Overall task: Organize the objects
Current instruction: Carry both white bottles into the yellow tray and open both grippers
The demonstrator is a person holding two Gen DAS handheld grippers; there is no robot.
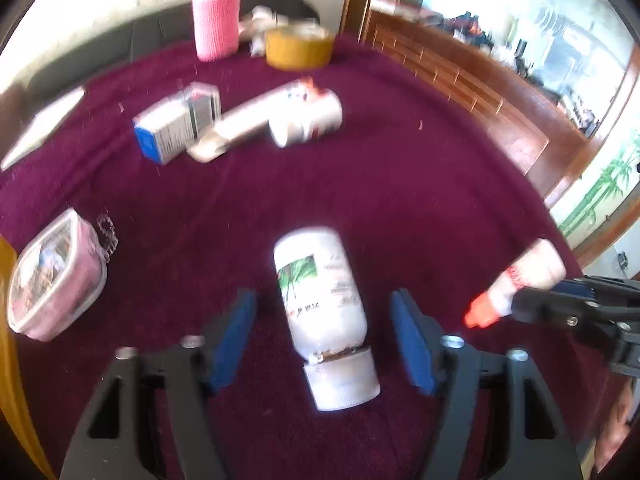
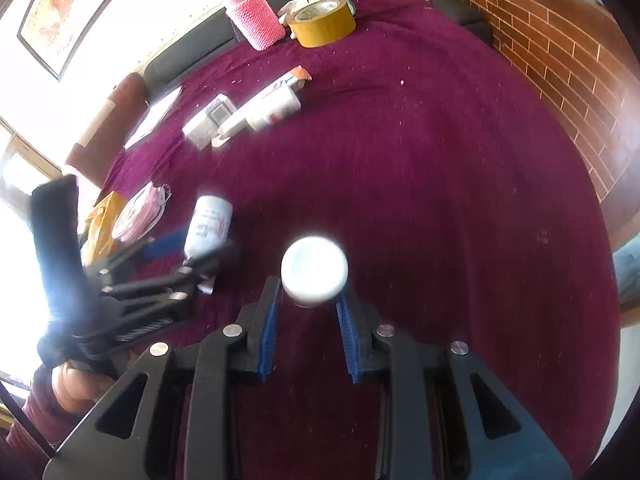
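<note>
A white bottle with a green leaf label (image 1: 320, 292) lies on the maroon cloth (image 1: 420, 200), cap toward me, between the spread pads of my left gripper (image 1: 322, 344), which is open around it. It also shows in the right wrist view (image 2: 208, 226). My right gripper (image 2: 310, 300) is shut on a small pale bottle (image 2: 314, 270), seen base-on. In the left wrist view that bottle (image 1: 532, 272) has an orange-red cap (image 1: 482, 312) and is held above the cloth at the right.
At the back stand a pink knitted bottle (image 1: 216, 20) and a roll of yellow tape (image 1: 300, 46). A blue and white box (image 1: 176, 124) and white cartons (image 1: 272, 116) lie mid-cloth. A pink lidded container (image 1: 52, 280) lies left. A wooden brick-pattern wall (image 2: 560, 64) is right.
</note>
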